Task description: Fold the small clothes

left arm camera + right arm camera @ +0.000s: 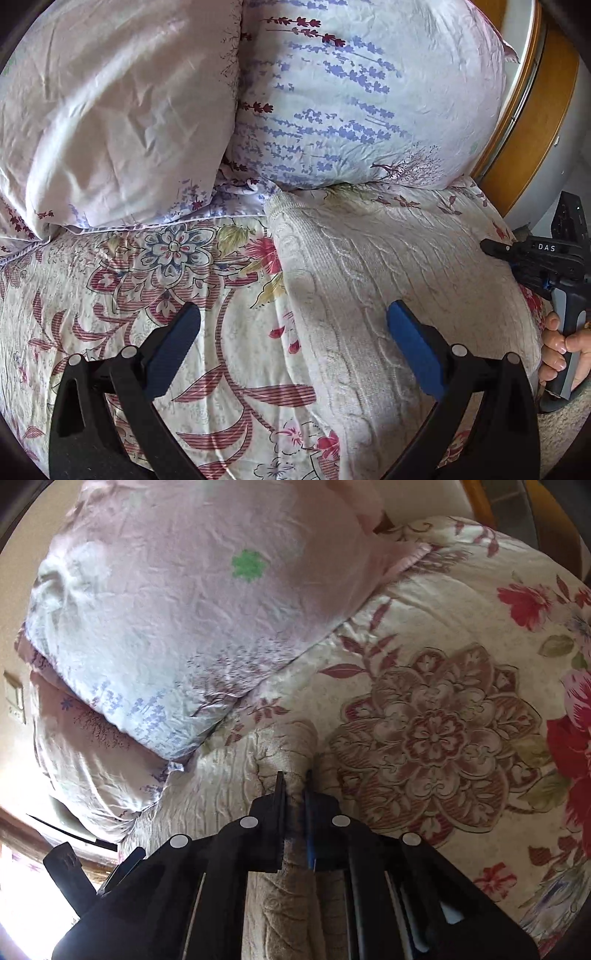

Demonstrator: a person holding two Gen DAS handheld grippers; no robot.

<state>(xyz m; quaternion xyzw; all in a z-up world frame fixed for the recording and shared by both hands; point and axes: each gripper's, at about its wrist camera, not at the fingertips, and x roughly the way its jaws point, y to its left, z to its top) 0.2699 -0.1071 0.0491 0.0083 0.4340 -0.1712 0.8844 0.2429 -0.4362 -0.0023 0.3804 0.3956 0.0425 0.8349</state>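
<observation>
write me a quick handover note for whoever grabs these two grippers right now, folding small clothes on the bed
Left gripper: open, holding nothing, poised over the left edge of the cream knitted garment.
Right gripper: shut on a bunched fold of the garment's edge.
The garment lies spread on the floral bedspread, just below the two pillows.
Done: one edge gripped; no finished fold is visible yet.
Left: probably take the near-left edge with the left gripper, fold the garment over, and flatten it.
</observation>
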